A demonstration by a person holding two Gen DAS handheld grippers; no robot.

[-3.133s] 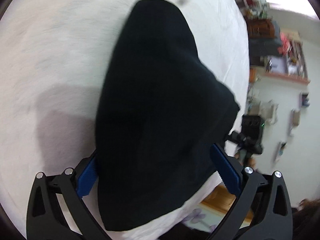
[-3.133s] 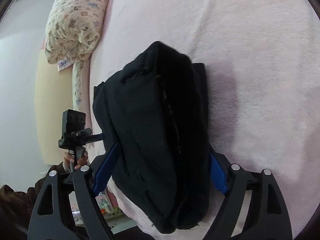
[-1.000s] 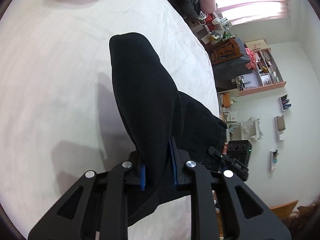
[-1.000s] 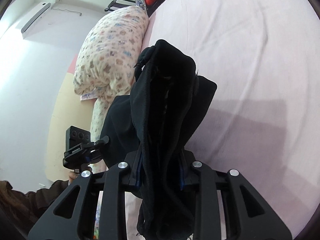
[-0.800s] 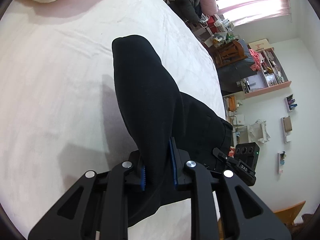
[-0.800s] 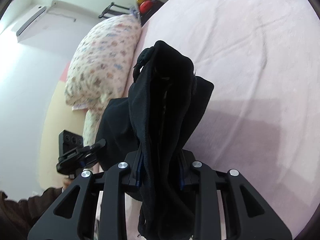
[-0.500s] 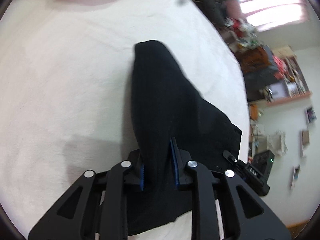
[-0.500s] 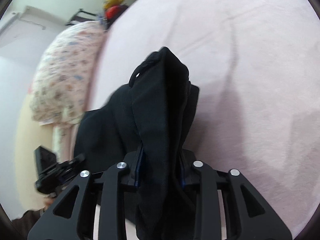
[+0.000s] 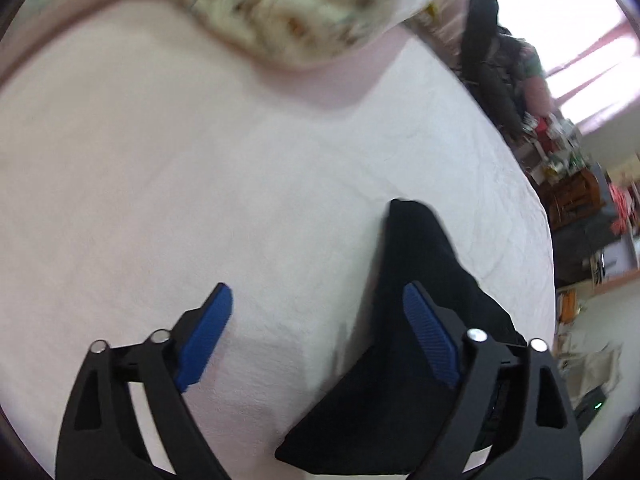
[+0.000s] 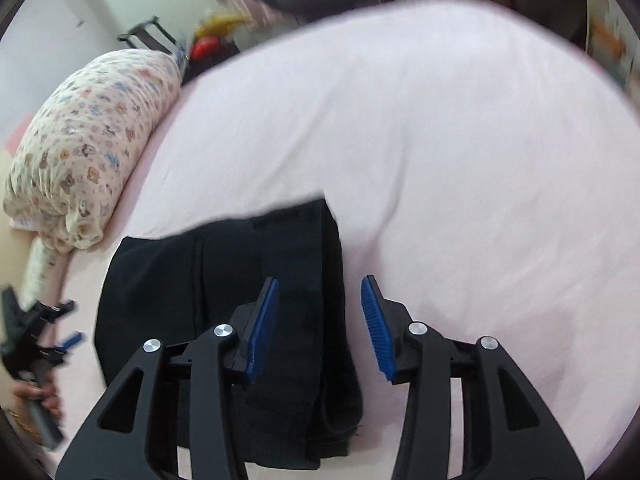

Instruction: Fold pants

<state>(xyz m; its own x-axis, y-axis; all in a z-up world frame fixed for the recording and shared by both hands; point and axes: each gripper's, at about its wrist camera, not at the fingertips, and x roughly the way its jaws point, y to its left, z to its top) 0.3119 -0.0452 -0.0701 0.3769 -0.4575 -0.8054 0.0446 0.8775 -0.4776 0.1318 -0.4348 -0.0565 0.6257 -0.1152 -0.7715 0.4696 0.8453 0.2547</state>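
Note:
The black pants lie folded in a flat stack on the pale pink bed. In the left wrist view the pants lie at the lower right, partly under the right finger. My left gripper is open and empty above the bare sheet beside the pants. My right gripper is open and empty, hovering over the right edge of the folded stack. The left gripper and the hand holding it show at the far left of the right wrist view.
A floral pillow lies at the head of the bed, also blurred in the left wrist view. Dark clothes, shelves and clutter stand beyond the bed's far side.
Both grippers opened and let go of the pants, which dropped flat onto the bed. Both grippers pulled back and tilted up, showing more of the bed and pillow.

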